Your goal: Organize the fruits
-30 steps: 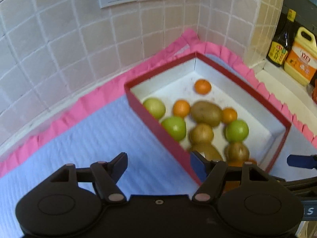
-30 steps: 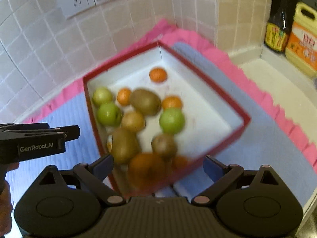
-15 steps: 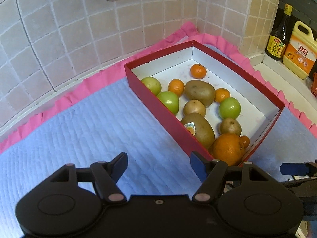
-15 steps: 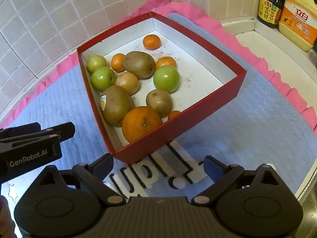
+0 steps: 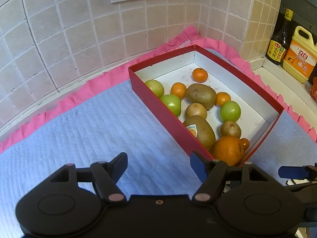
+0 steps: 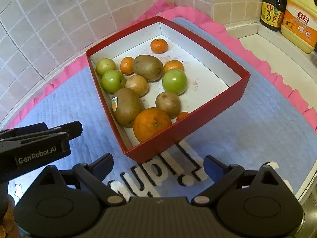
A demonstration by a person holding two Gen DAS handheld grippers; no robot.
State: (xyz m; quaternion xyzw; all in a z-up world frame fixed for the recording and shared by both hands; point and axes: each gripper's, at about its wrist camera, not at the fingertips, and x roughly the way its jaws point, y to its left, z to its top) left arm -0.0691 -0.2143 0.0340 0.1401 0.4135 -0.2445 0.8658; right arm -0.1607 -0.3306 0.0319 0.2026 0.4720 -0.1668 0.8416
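right wrist view: the right tool (image 6: 158, 166) hangs with its jaws apart and empty over a pale blue quilted mat with a pink frill (image 6: 257, 130) on the bench, just short of a shallow red cardboard box (image 6: 198, 119). the left tool (image 5: 158, 164), also spread and empty, sits beside the box's left wall. risk: a low reach could catch the near wall and shove or tip the box. inside, a large round orange (image 6: 151, 124) and a brown kiwi with a sticker (image 6: 127, 107) lie touching, so gripping one may roll the other. beyond are three green apples, more kiwis, small mandarins, then bottles by the tiled wall.
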